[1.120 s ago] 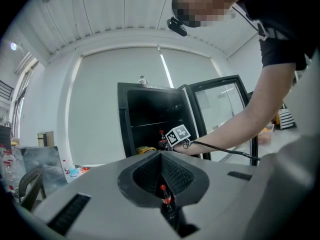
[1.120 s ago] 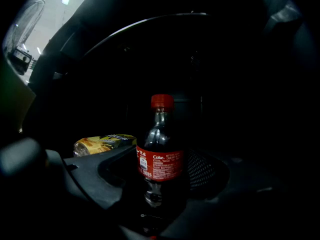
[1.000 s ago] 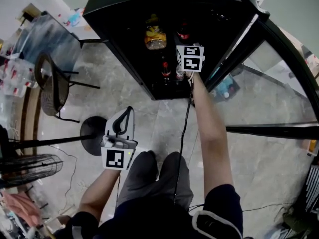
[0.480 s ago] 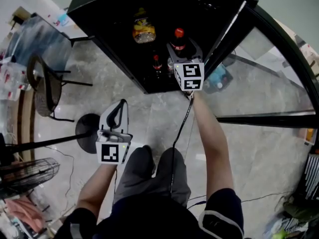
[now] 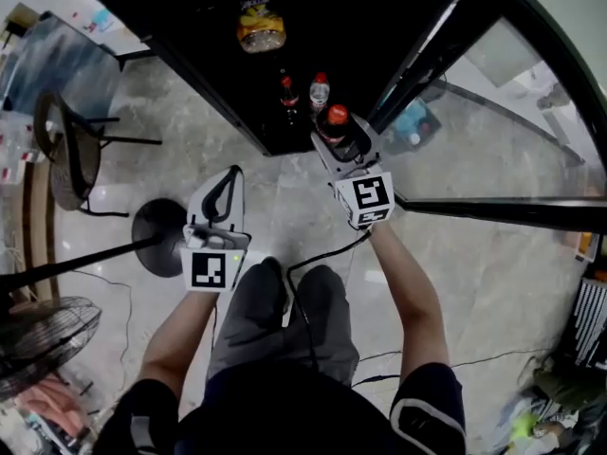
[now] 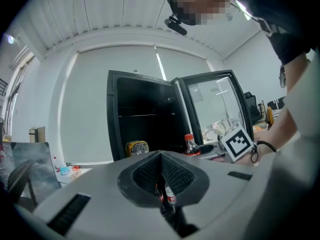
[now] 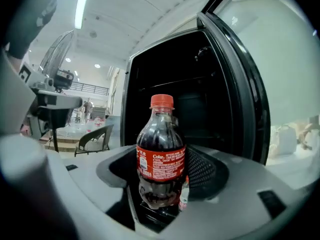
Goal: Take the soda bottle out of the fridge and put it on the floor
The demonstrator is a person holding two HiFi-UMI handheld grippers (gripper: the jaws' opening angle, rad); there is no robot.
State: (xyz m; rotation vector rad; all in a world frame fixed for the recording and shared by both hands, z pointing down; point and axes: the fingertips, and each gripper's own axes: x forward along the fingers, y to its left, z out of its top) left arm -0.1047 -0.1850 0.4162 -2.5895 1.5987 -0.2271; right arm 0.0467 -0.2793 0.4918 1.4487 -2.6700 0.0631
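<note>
**Status.** The right gripper [image 5: 341,138] is clenched on the soda bottle [image 5: 336,117]. Its jaws grip the lower body, and the bottle stands upright with its red cap on.

**Change.** One second ago the right gripper was reaching inside the fridge [image 5: 190,27]. Half a second ago the bottle was at the fridge's front edge. It is now fully outside, held above the floor [image 5: 285,211] just in front of the fridge opening.

**Left gripper.** The left gripper [image 5: 226,190] has not moved. It hangs in front of the fridge, off to the left, with its jaws closed together on nothing.

**Remaining contents.** Two small bottles [image 5: 287,88] and a yellow jar [image 5: 259,27] are inside the fridge. The door [image 5: 493,64] stands open.

**Task consequence.** Extraction appears complete. What remains is to lower the bottle, set it base-down on the floor in front of the fridge, and release it.
</note>
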